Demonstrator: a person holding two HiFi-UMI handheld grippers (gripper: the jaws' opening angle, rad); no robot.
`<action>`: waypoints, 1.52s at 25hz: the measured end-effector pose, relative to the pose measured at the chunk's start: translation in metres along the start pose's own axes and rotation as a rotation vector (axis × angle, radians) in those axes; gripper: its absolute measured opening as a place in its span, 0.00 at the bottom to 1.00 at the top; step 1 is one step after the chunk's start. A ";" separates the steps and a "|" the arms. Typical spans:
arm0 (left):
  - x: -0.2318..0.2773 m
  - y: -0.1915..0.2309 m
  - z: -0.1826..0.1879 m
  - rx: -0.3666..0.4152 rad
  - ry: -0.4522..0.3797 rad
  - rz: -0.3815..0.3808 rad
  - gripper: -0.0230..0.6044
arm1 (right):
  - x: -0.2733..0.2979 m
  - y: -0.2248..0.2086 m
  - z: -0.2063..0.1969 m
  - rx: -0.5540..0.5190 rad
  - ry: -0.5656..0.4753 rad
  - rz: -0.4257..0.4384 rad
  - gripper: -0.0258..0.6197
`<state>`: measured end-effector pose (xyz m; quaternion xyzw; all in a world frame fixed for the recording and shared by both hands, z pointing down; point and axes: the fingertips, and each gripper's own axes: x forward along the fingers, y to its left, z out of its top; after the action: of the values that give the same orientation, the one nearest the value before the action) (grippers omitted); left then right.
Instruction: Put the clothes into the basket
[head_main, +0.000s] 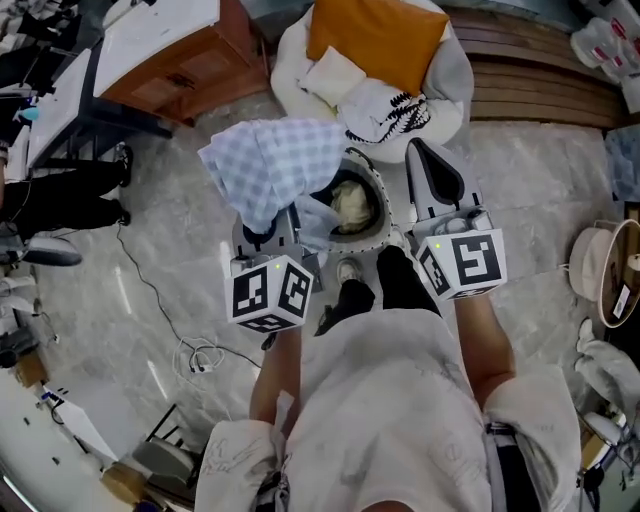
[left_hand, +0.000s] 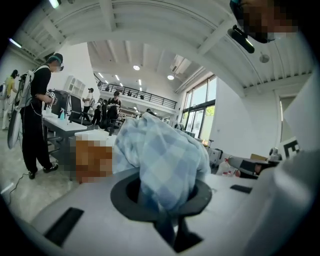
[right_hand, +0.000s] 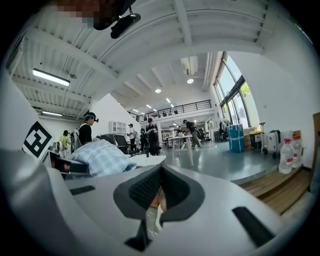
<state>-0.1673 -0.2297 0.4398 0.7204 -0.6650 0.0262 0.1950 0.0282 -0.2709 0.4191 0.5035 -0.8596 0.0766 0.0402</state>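
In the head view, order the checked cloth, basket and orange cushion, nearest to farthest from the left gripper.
1. checked cloth, held in the left gripper.
2. basket, just to its right.
3. orange cushion, at the top of the frame.

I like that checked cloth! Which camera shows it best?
Head view: most of the checked cloth shows, draped over the left tongs. Left gripper view shows a close-up bunch; right gripper view, a small side glimpse.
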 end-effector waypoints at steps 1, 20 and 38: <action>0.006 0.000 -0.008 -0.006 0.015 0.011 0.14 | 0.004 -0.004 -0.006 0.009 0.012 0.009 0.02; 0.086 0.051 -0.222 -0.127 0.456 0.177 0.14 | 0.044 -0.032 -0.096 0.029 0.213 0.105 0.02; 0.086 0.070 -0.397 -0.098 0.957 0.197 0.14 | 0.045 -0.019 -0.121 0.030 0.265 0.129 0.02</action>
<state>-0.1378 -0.1889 0.8486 0.5511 -0.5664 0.3411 0.5090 0.0219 -0.2978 0.5462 0.4330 -0.8762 0.1577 0.1410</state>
